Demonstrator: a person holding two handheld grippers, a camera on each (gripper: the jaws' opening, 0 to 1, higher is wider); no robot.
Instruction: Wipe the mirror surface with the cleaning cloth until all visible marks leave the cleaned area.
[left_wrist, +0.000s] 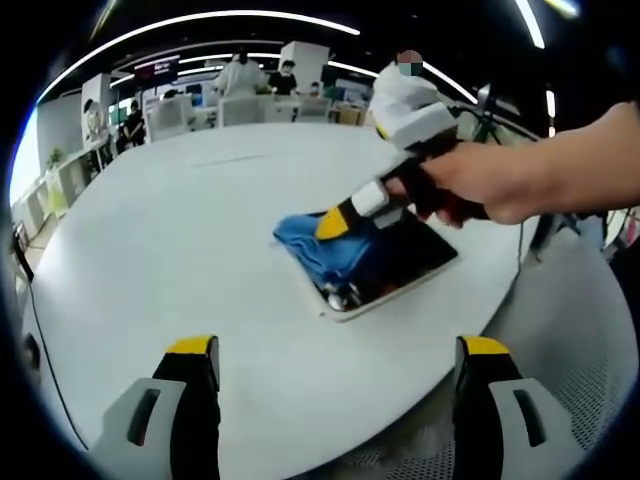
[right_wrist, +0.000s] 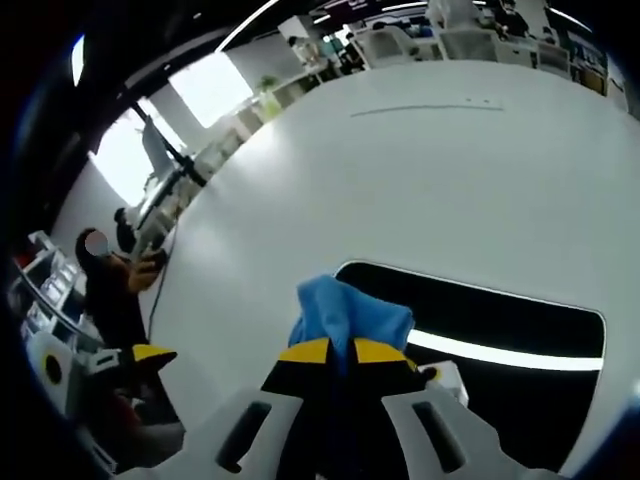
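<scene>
The left gripper (left_wrist: 338, 365) hangs over the near edge of the white table (left_wrist: 180, 250) with its jaws spread wide and nothing between them, just the yellow tips poking up at the bottom of the left gripper view. Bit further in, the mirror (left_wrist: 410, 262) lies flat on the table, a dark rectangle with a pale rim, sitting toward the right side of the tabletop. The blue cleaning cloth (left_wrist: 320, 245) is bunched up on the mirror's left end, and the right gripper (left_wrist: 335, 222) comes down onto it from the right, held by a person's hand (left_wrist: 490, 180).

From the right gripper view it's clearer: the right gripper (right_wrist: 340, 352) has its jaws squeezed together on the cleaning cloth (right_wrist: 345, 312), which puffs out past the yellow tips and sits on the near-left part of the mirror (right_wrist: 520, 340). The glass reflects a bright ceiling light strip. The left gripper's yellow tip shows off the table's left edge.

Way in the back there are people in white coats around desks and screens.
</scene>
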